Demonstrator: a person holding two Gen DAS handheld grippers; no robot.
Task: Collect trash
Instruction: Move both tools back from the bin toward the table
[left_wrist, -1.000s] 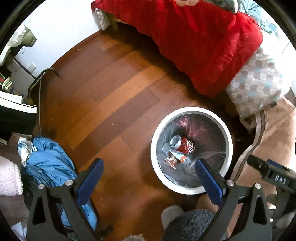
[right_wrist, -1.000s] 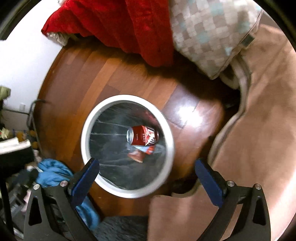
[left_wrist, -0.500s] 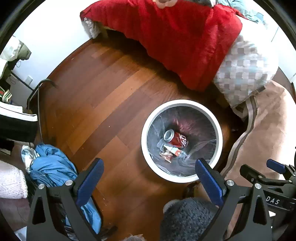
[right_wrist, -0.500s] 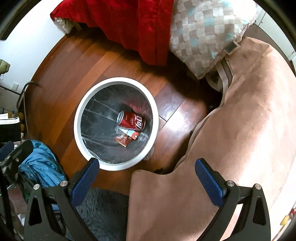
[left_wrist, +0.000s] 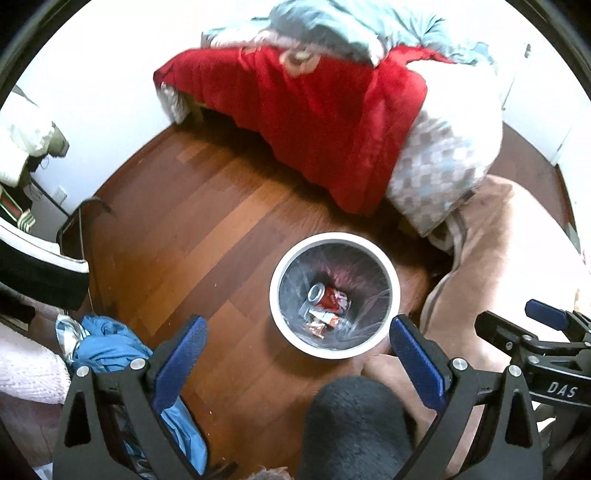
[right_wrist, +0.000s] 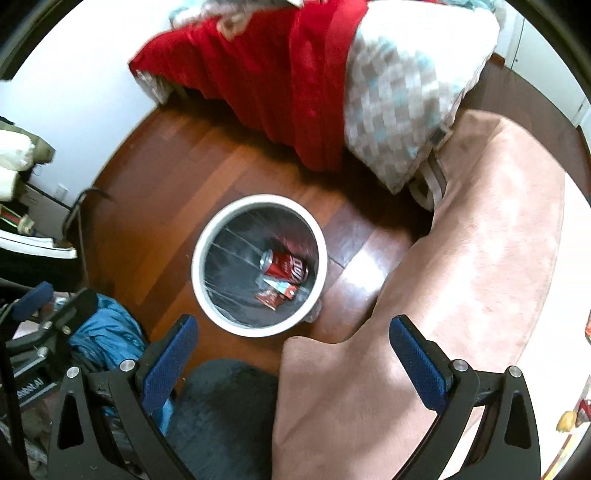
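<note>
Lying in bin (left_wrist: 280, 271), can (left_wrist: 330, 297) beyond spread fingers (left_wrist: 181, 356).

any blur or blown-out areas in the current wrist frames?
Left wrist: wall and bedding overexposed, bin fairly sharp. Right wrist: motion blur on the checked quilt and bin rim; glare patch on the floor.

Can (left_wrist: 330, 297) in bin (left_wrist: 280, 310) (wrappers (left_wrist: 319, 322) beside); bed (left_wrist: 314, 110) behind, rug (right_wrist: 480, 221) right.
</note>
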